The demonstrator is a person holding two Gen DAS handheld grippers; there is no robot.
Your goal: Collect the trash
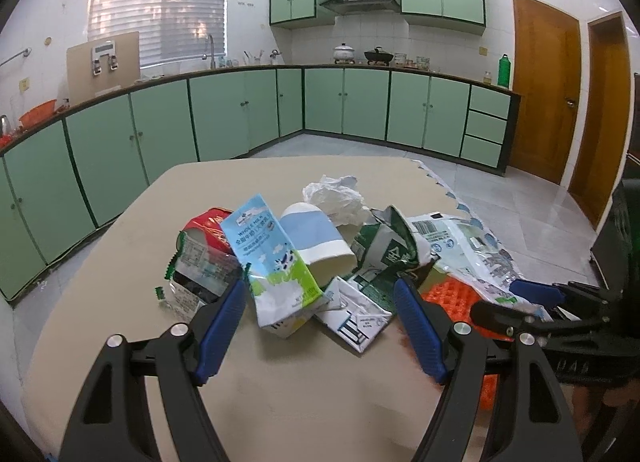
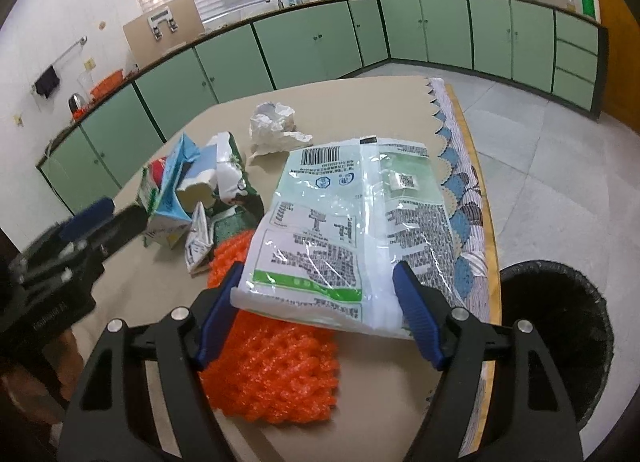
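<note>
A pile of trash lies on the beige table (image 1: 132, 274). In the left wrist view my left gripper (image 1: 320, 294) is open, its jaws either side of a blue and green milk carton (image 1: 276, 262), with a flattened white carton (image 1: 352, 314), a blue-white cup (image 1: 316, 238), a green carton (image 1: 384, 250), a red carton (image 1: 208, 226), a clear wrapper (image 1: 196, 278) and crumpled white paper (image 1: 336, 198) around it. In the right wrist view my right gripper (image 2: 318, 276) is open around the near edge of a large white printed plastic bag (image 2: 344, 222), which lies on orange foam netting (image 2: 272, 370).
A black-lined trash bin (image 2: 560, 326) stands on the floor right of the table. A patterned cloth (image 2: 464, 198) runs along the table's right edge. Green cabinets (image 1: 224, 114) line the walls and wooden doors (image 1: 544, 94) are at the right.
</note>
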